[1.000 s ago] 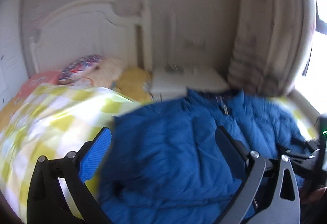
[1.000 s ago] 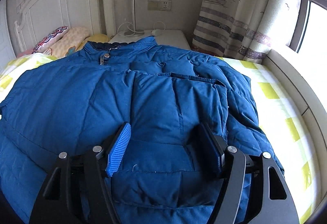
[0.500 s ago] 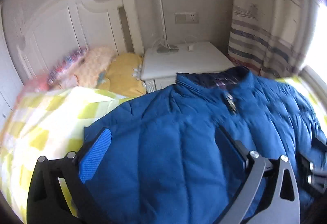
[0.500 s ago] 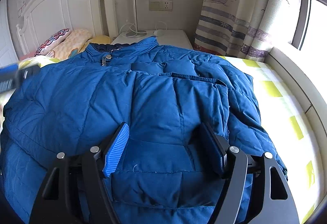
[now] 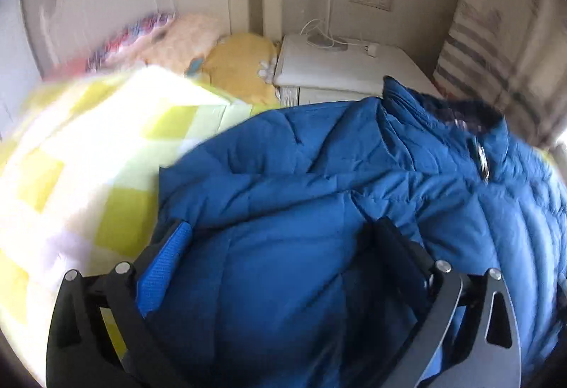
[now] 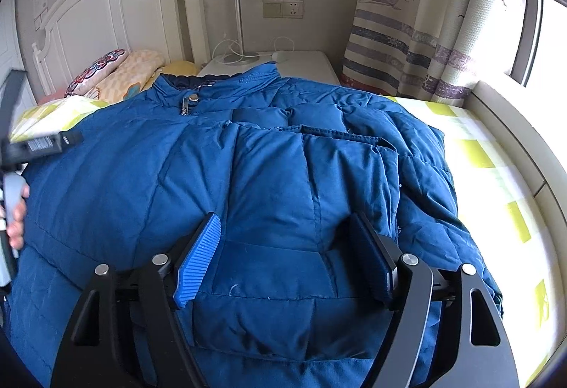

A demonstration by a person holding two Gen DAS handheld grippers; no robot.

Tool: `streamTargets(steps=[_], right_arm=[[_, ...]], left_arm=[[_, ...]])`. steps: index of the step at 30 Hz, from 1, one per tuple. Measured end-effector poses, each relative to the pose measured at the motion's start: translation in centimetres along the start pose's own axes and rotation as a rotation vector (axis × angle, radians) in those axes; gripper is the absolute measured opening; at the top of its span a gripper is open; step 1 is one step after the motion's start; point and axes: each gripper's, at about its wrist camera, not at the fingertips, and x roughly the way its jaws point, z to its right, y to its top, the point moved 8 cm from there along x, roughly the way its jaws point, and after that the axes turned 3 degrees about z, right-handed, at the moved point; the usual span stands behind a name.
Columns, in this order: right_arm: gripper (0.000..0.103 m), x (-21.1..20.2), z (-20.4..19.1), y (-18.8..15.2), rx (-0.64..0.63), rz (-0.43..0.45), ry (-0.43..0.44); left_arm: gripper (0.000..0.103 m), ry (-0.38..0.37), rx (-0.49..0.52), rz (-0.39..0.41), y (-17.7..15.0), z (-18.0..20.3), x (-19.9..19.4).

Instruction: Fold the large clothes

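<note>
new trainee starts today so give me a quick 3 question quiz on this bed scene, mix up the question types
1. True or false: the padded blue quilted jacket lies on the yellow and white checked bedspread with its collar toward the white wooden headboard.
2. Multiple choice: what stands on the white bedside cabinet? A) a slim silver lamp with a round base B) a stack of books C) a green bottle
3. Fill in: the right claw has its jaws opening, with a fold of the ____ between them.

Key
1. True
2. A, the slim silver lamp
3. jacket
</note>
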Motion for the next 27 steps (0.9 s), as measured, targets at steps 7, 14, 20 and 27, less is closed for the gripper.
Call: streamTargets(steps=[7,14,20,27], right_arm=[[0.075,-0.1,0.4,0.1,0.025,0.008,0.027],[0.074,-1.6,1.1,0.4,0.087,0.081,0.071],[0.07,-5.8,4.8,1.8,0.254,0.303,0.016],[0.073,-1.3,2.5,0.3,0.139,0.058,-0.01]], left_arm=[[0.1,-0.054,0.117,0.217,-1.3,4.6,-9.0],[0.101,-0.096,0.211,0.059,-5.4,6.7,-4.0],[0.101,-0.08,0.224,0.056,-5.8,6.8,-4.1],[0.101,-0.091,0.211,0.057,-6.3,7.1,-4.9]])
